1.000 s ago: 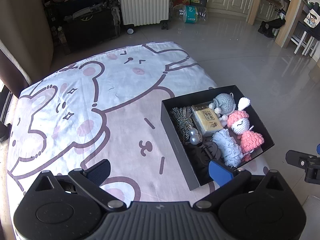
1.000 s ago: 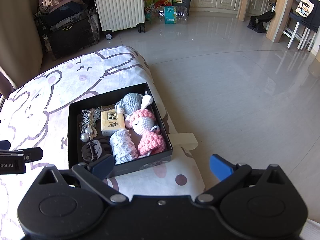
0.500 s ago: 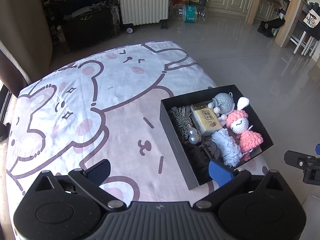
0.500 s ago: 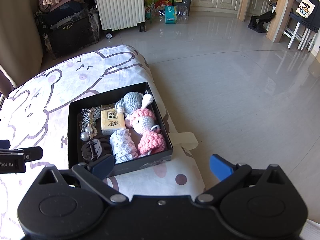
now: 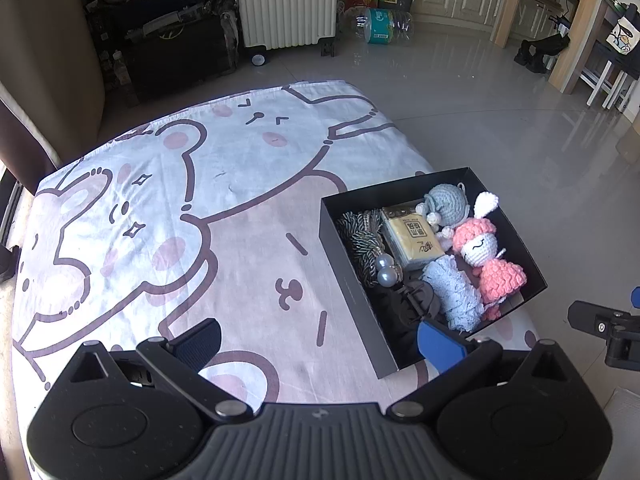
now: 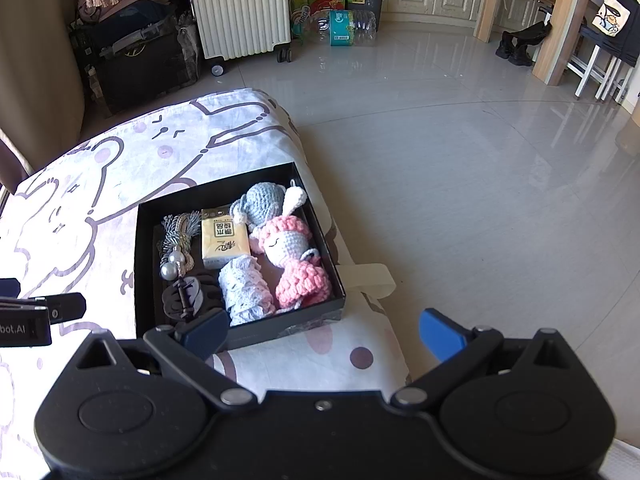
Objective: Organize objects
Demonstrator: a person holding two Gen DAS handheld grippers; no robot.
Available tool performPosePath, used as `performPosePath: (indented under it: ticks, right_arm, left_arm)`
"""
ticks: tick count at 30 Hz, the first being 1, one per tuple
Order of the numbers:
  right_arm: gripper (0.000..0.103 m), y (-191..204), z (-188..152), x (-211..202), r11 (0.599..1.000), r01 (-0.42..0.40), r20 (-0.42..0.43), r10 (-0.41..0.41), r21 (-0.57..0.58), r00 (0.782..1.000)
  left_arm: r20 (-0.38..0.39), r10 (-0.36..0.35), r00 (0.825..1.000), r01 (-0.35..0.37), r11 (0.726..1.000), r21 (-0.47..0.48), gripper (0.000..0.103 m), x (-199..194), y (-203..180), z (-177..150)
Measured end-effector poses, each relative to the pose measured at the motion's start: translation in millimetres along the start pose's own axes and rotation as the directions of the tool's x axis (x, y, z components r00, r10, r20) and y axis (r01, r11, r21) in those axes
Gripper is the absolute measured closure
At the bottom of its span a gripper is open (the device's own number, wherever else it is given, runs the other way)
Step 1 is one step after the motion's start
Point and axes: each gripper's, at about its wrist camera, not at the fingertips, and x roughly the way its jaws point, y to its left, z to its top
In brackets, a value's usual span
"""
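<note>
Black box, centre-left of the right wrist frame, on the bear-print sheet: holds a pink crochet doll, grey-blue crochet toy, tissue packet, pale lace roll, tassel with pearls and dark hair clip. Left tongs and right tongs: both released, jaws wide, grasping nothing.

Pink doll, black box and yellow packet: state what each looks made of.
Pink doll: crocheted yarn, matte, visible looped stitches. Black box: likely rigid cardboard, matte, thin straight walls. Yellow packet: probably plastic film, slightly glossy, printed.
</note>
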Motion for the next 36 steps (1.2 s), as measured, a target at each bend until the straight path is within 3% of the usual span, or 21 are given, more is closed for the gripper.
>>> performPosePath:
  ticks: [36]
  right_arm:
    - [0.0,1.6,-2.7,0.9,1.0,-0.001,-0.004,0.001,-0.003,1.0]
  left_arm:
    - [-0.008,-0.013,1.0,0.013,1.0,-0.012,0.0,2.0,-1.0,-0.9]
